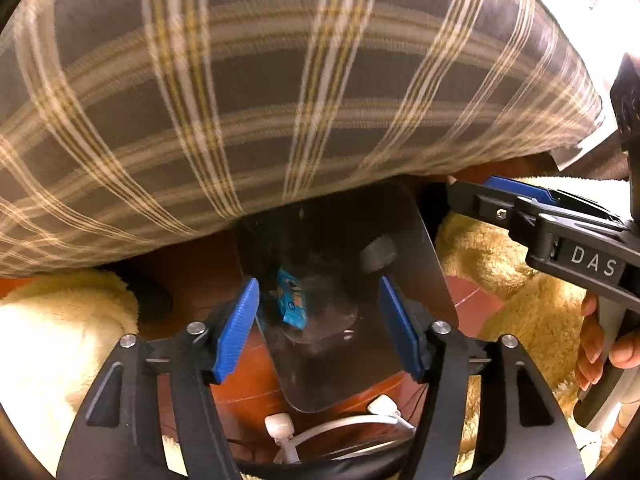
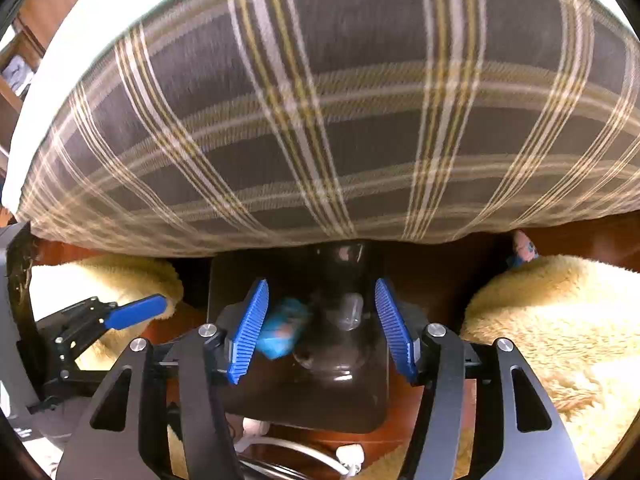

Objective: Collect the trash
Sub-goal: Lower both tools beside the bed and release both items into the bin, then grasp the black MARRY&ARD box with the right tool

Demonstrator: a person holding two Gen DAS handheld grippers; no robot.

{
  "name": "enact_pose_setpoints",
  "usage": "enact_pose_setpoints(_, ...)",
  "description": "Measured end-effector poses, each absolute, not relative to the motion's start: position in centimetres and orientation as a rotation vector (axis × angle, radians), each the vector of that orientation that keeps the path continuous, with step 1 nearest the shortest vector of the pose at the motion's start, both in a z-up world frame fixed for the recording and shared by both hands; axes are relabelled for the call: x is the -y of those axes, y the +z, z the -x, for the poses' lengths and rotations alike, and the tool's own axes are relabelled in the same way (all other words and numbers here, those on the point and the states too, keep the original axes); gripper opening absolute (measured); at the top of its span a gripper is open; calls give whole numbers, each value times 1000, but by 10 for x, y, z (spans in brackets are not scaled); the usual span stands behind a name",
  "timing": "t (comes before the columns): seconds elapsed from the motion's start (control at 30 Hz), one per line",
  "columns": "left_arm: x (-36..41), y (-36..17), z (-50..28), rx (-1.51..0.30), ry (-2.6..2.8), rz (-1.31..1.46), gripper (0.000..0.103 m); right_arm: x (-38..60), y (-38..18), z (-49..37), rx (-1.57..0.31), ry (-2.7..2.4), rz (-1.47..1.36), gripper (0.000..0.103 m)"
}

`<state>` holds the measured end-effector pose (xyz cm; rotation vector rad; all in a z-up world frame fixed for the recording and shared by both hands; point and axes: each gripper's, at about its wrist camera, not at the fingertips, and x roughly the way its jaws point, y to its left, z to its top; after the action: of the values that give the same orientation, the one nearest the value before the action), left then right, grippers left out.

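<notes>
Plaid bedding [image 1: 280,92] overhangs a dark bin [image 1: 340,280], perhaps; both grippers [image 1: 318,324] [image 2: 322,328] spread, empty.

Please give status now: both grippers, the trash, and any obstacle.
Left gripper open, right gripper open, nothing held. Blue wrapper inside dark bin. Plaid bedding overhangs bin; white cables beside it.
</notes>
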<state>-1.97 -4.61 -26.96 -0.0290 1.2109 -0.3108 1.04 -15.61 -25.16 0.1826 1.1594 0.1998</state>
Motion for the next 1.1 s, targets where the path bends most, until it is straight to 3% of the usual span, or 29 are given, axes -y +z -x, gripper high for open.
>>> enact_pose_setpoints(0.1,38,-254,20,-1172,-298,30,66,161,-233,-10,-1116,188,-180,65)
enact_pose_setpoints(0.23,34,-214,27,-1048,-271,-7,76,169,-187,-3,-988,172,-162,86)
enact_pose_setpoints(0.43,18,-160,24,-913,-243,3,79,175,-120,-8,-816,167,-135,96)
enact_pose_setpoints(0.63,1,-118,3,-818,-188,-29,89,173,-84,-42,-749,171,-133,97)
enact_pose_setpoints(1.1,-33,-90,-67,-762,-140,-17,92,112,-90,-125,-767,130,-99,99)
